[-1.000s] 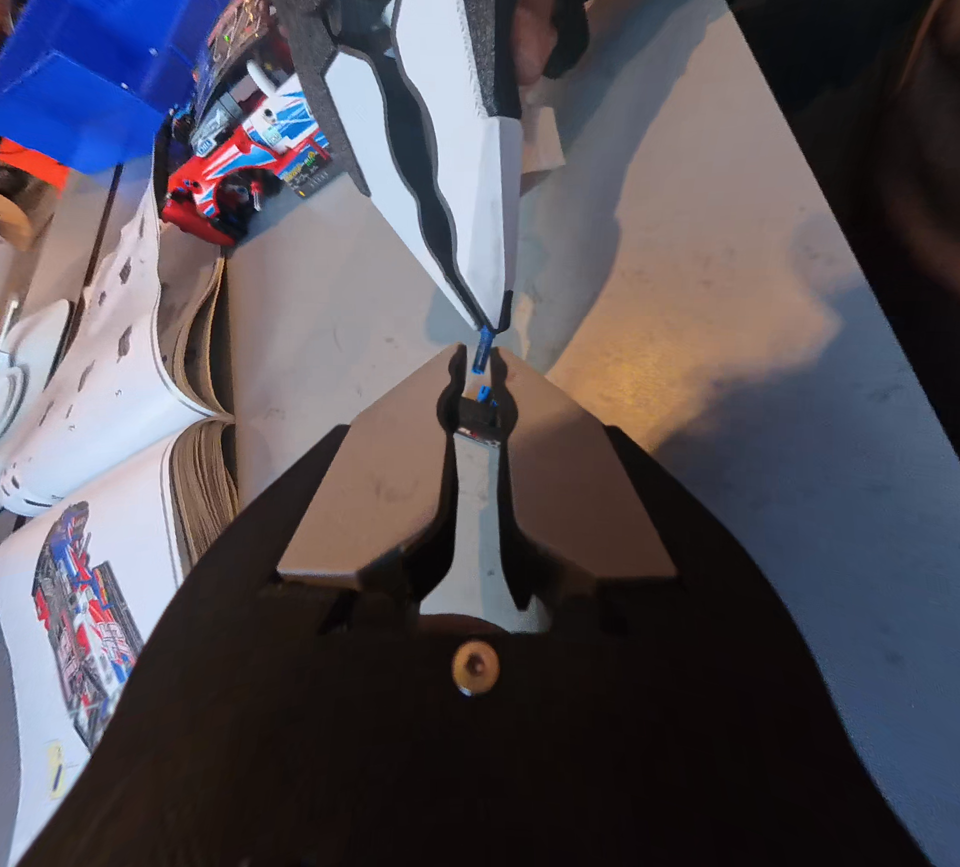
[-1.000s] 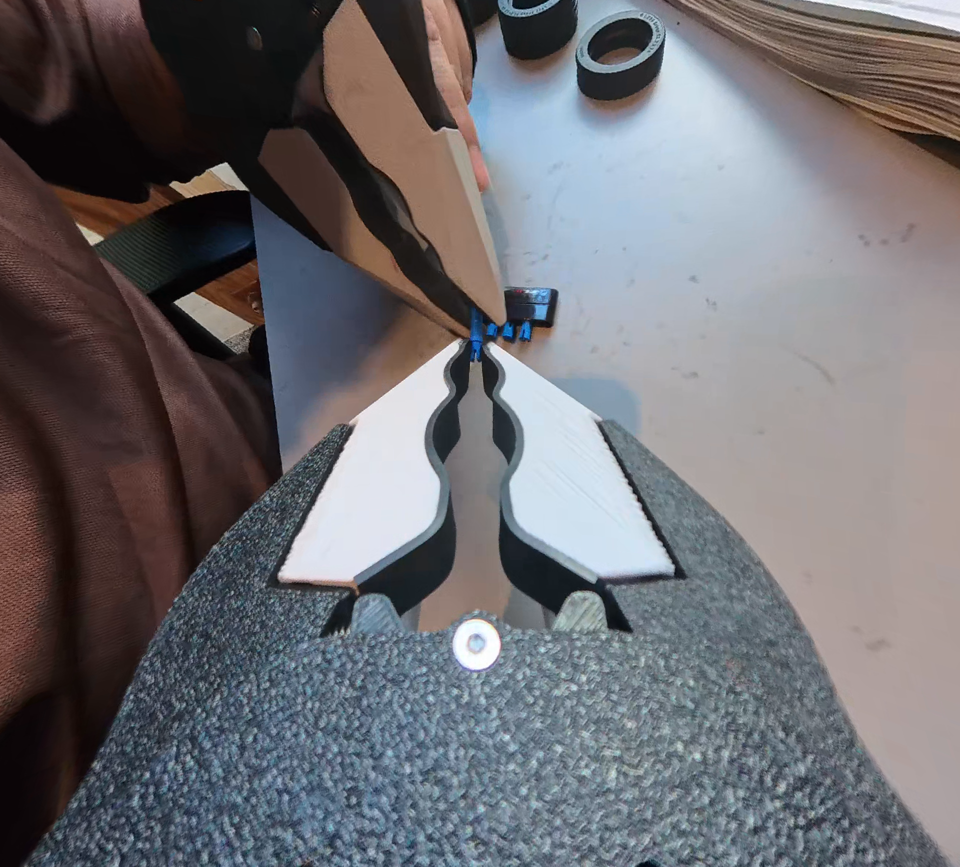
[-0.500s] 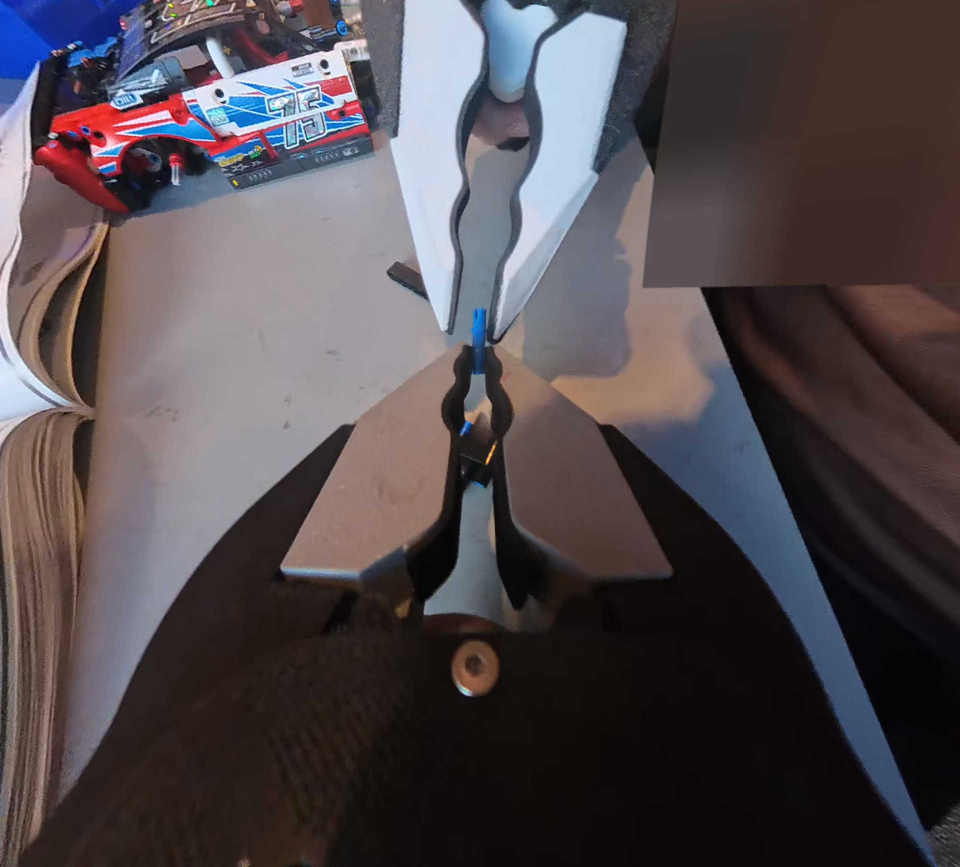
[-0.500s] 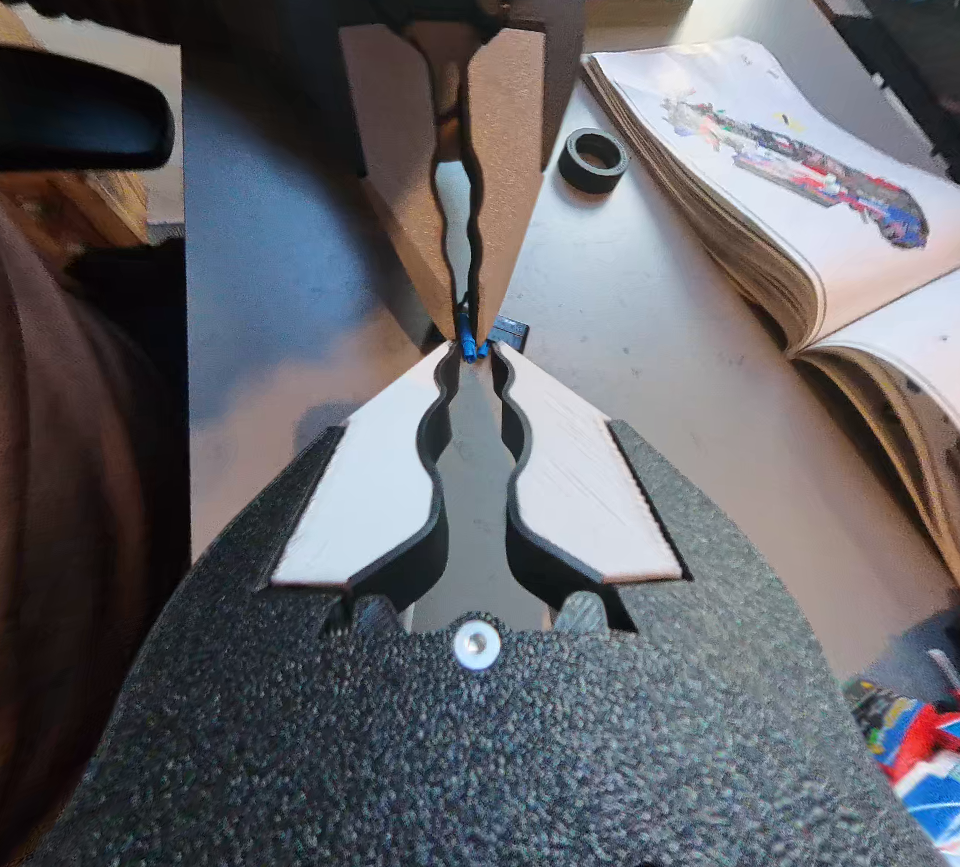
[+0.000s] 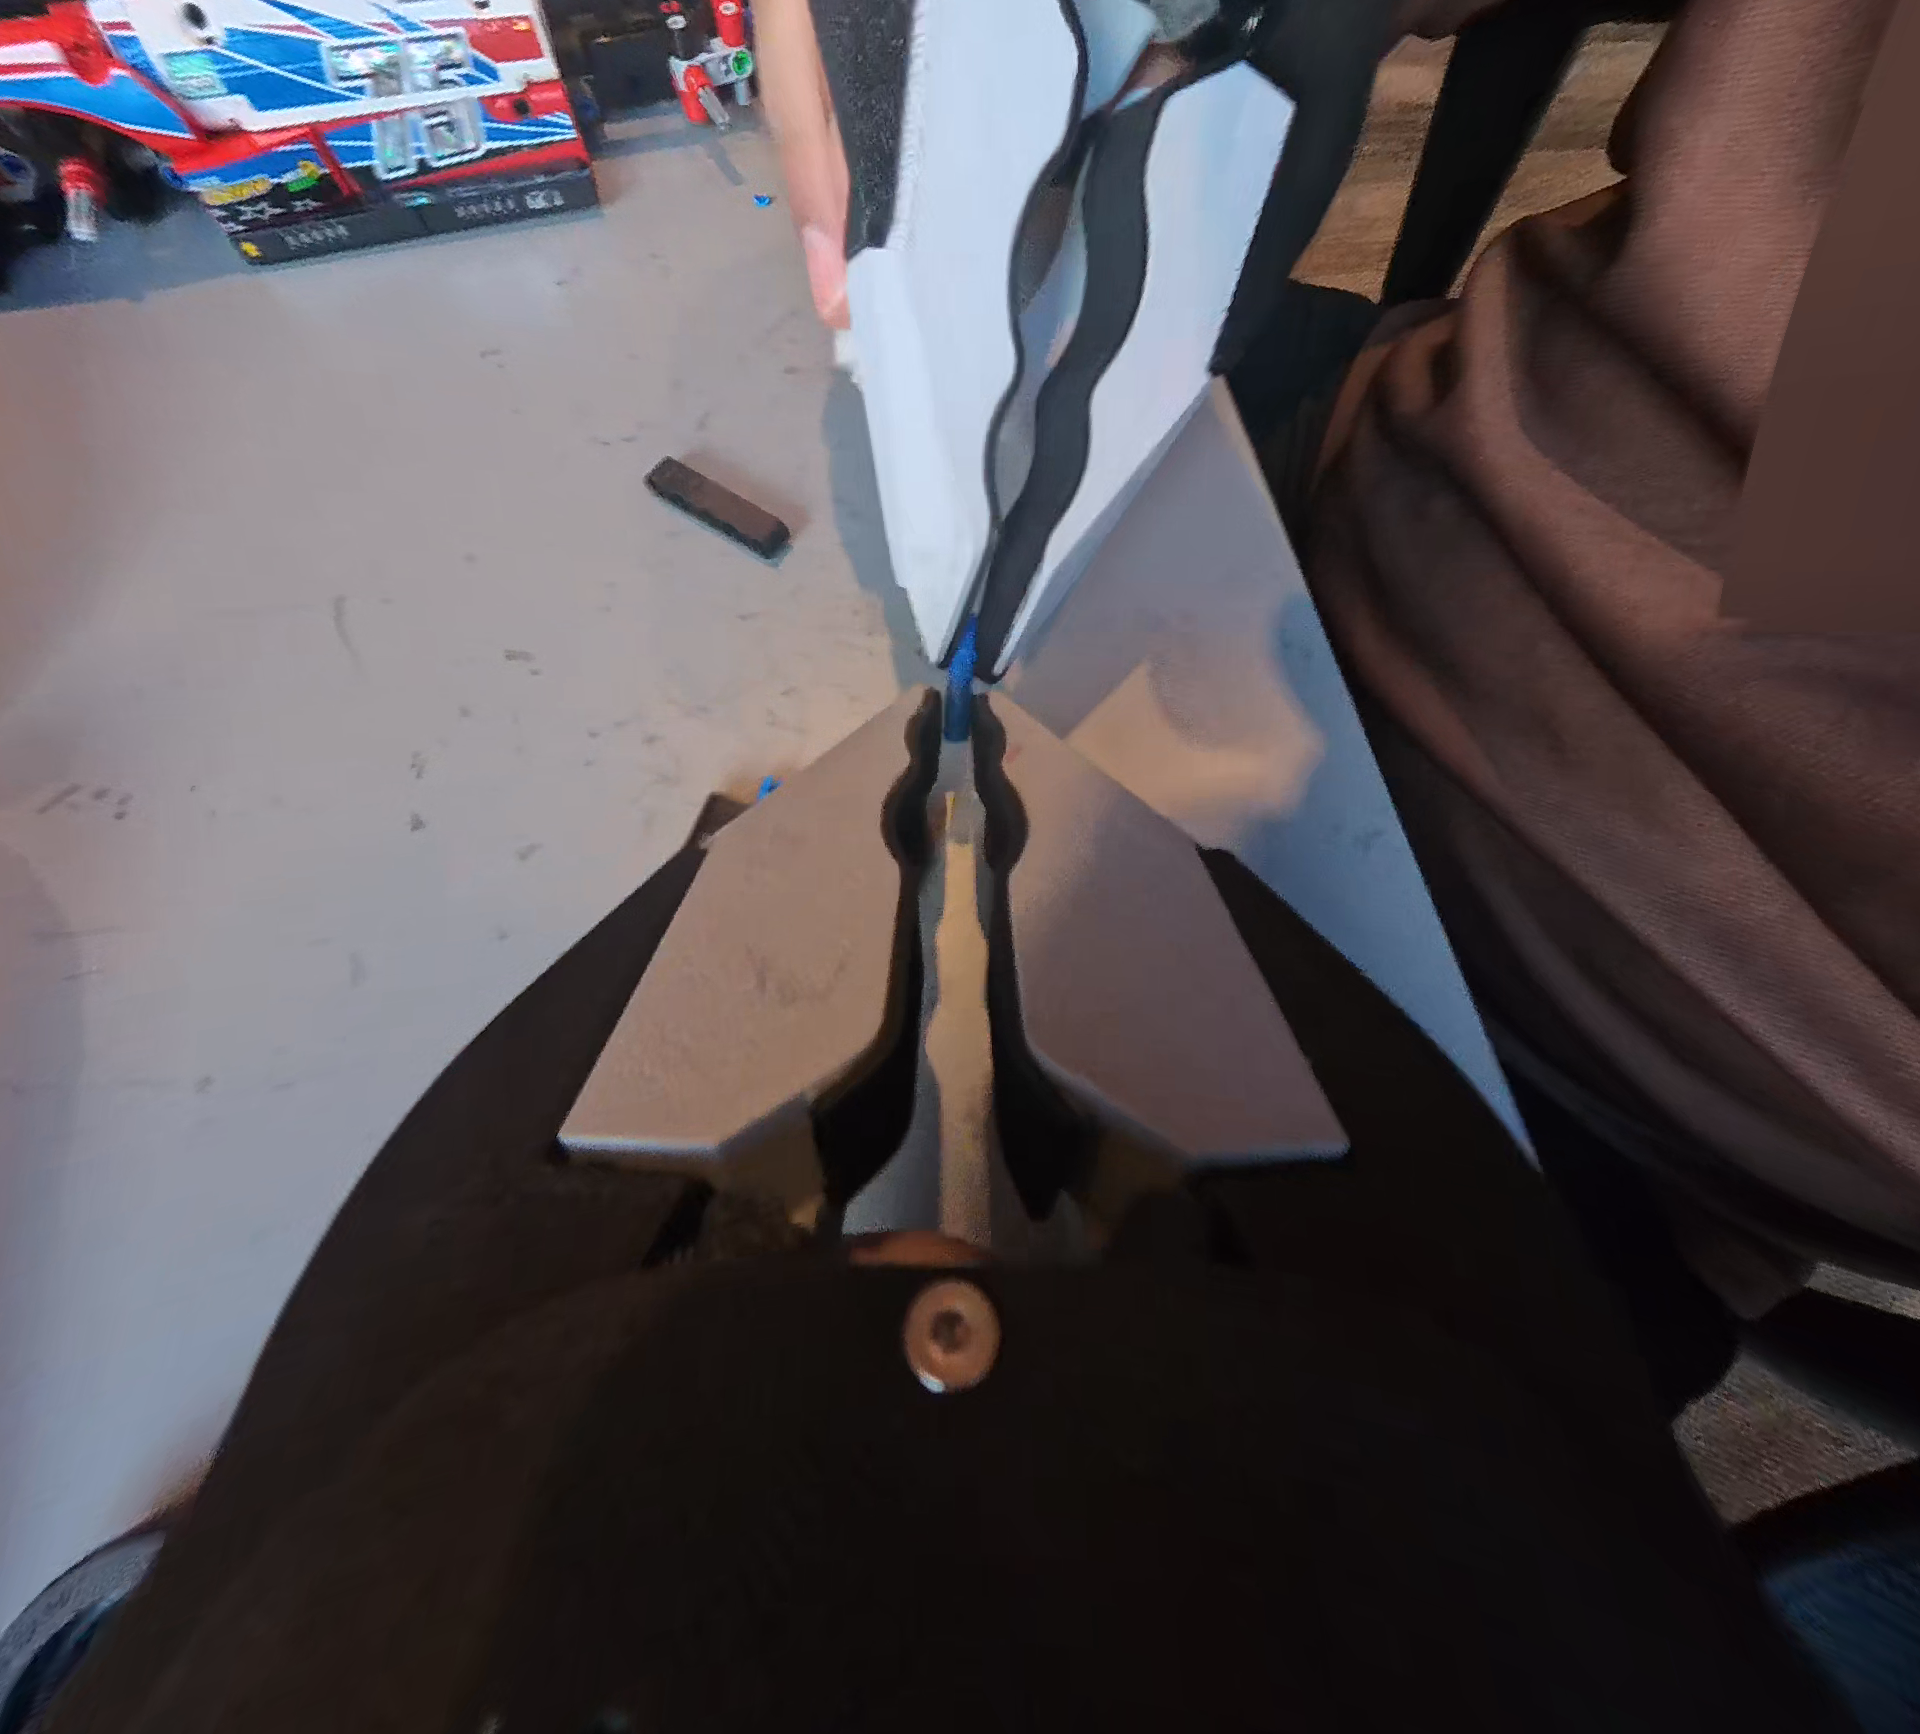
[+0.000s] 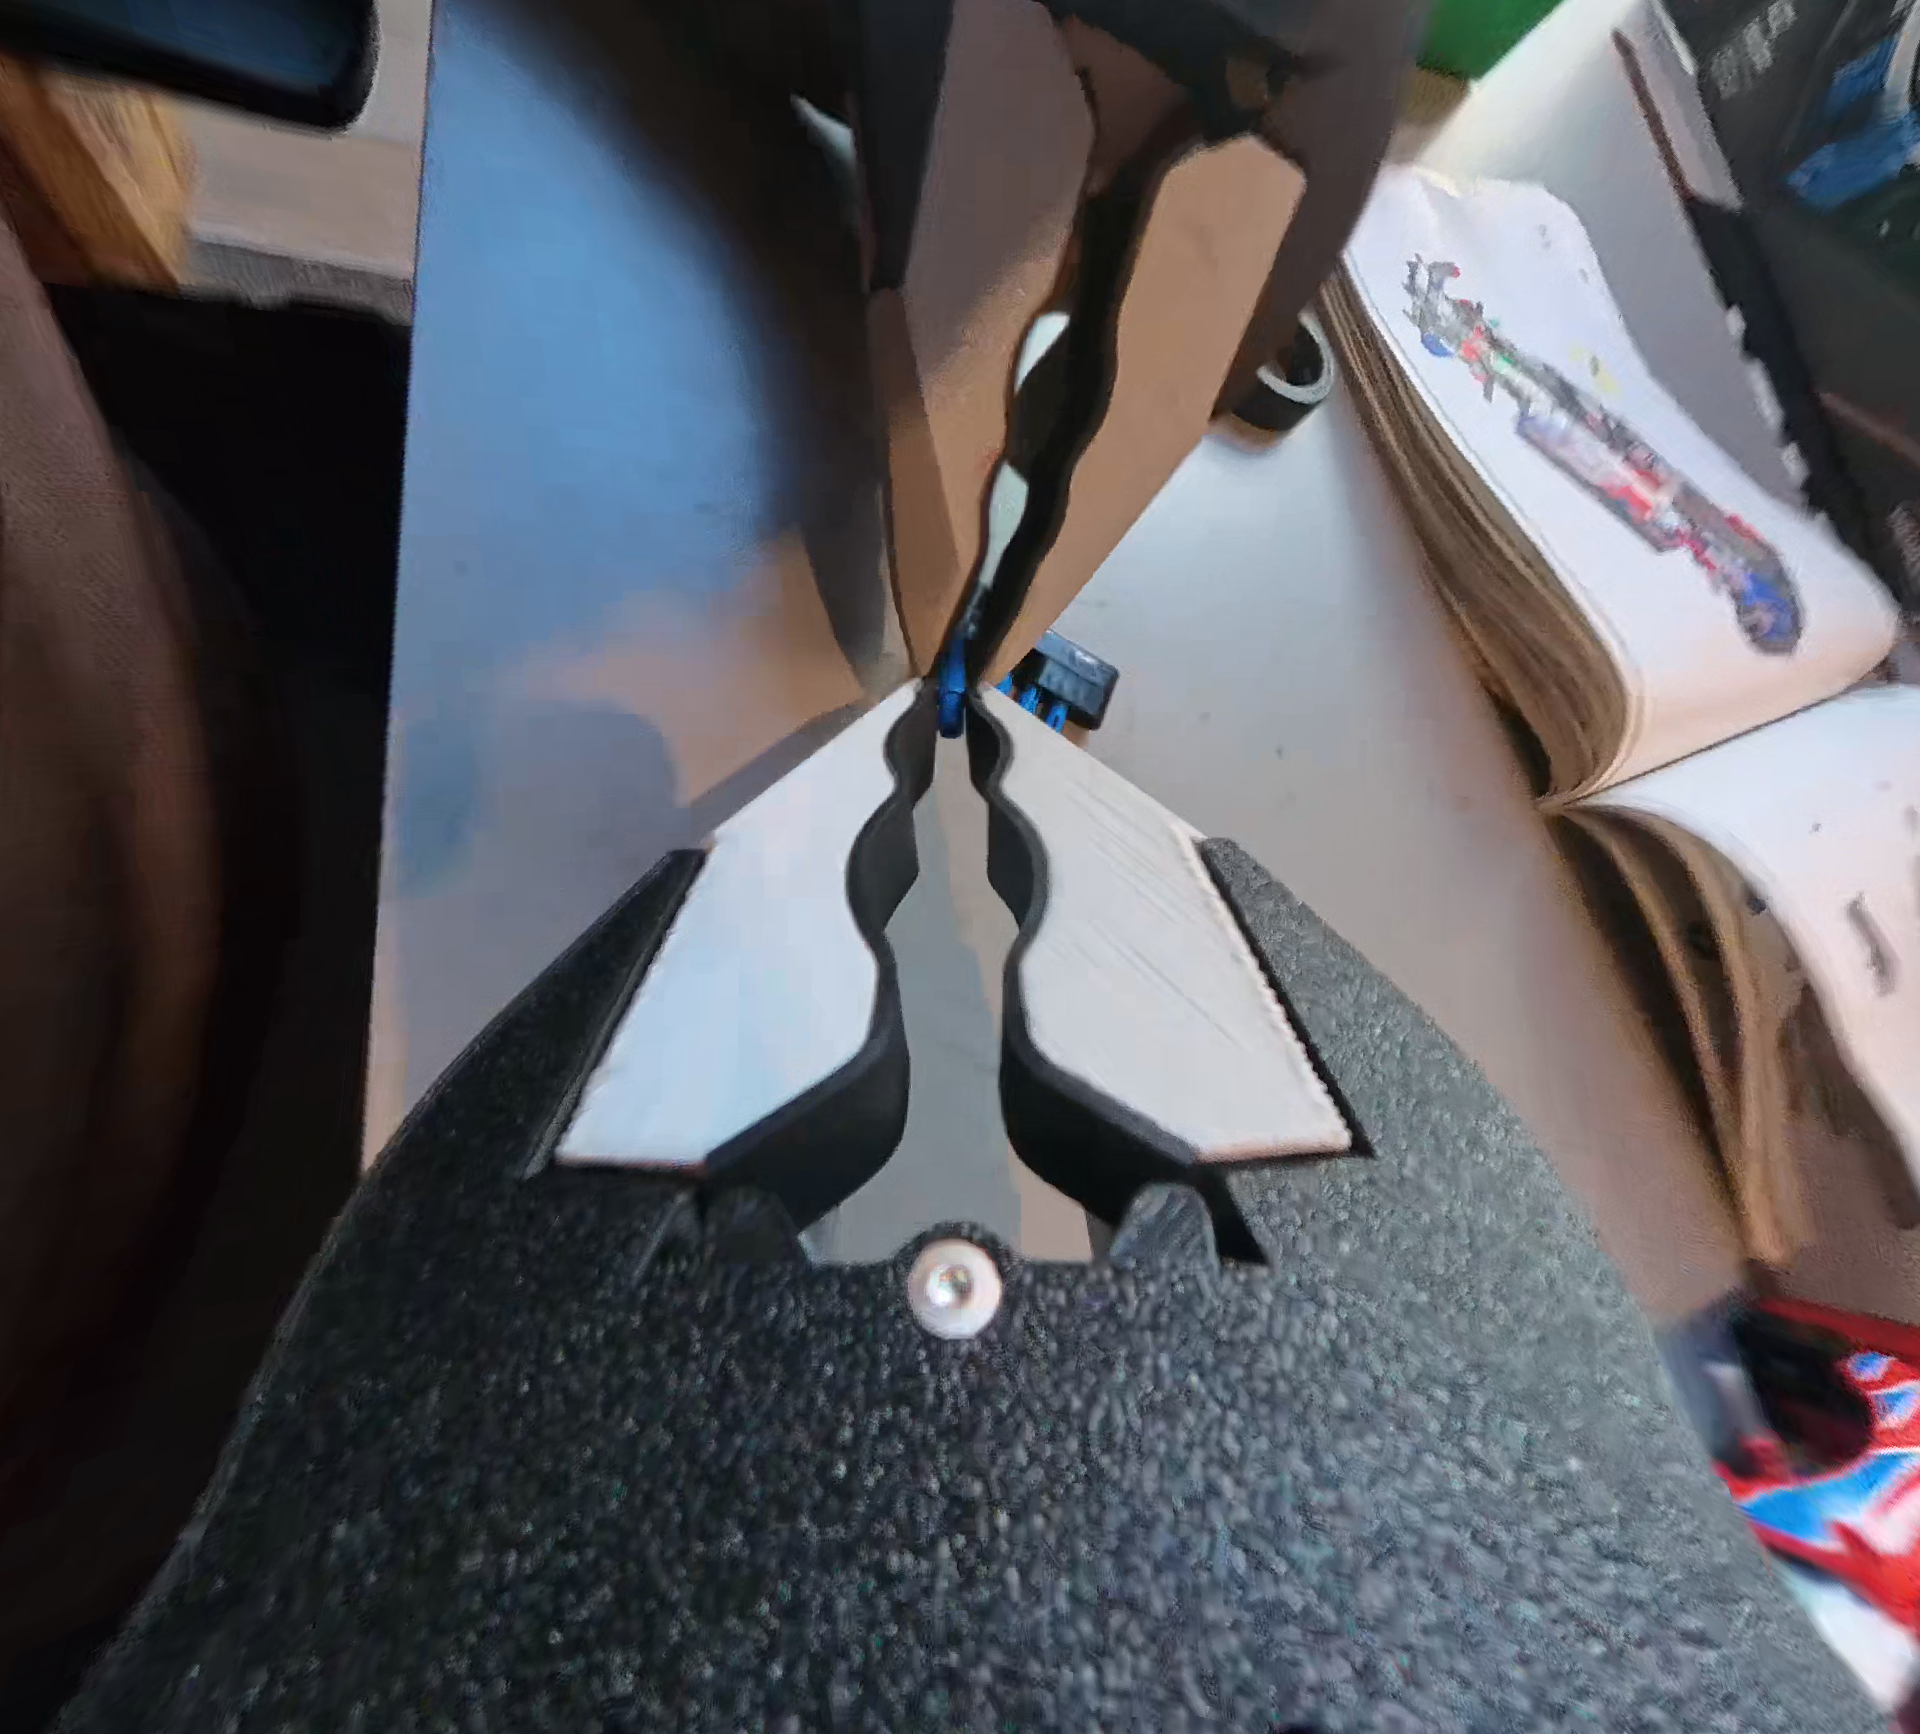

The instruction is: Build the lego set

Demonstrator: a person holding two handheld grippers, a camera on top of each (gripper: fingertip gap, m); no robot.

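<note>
Pin (image 5: 958,682) pinched between both tools' meeting tips.

Your 2 grippers meet tip to tip near the table (image 5: 312,645) edge: left gripper (image 5: 954,716) near, right gripper (image 5: 971,661) beyond it. Left lies a small black brick (image 5: 717,523); the red-white-blue model car (image 5: 312,115) sits far left.

warm low sidelight, hard shadows, blurred fisheye-warped edges
</note>
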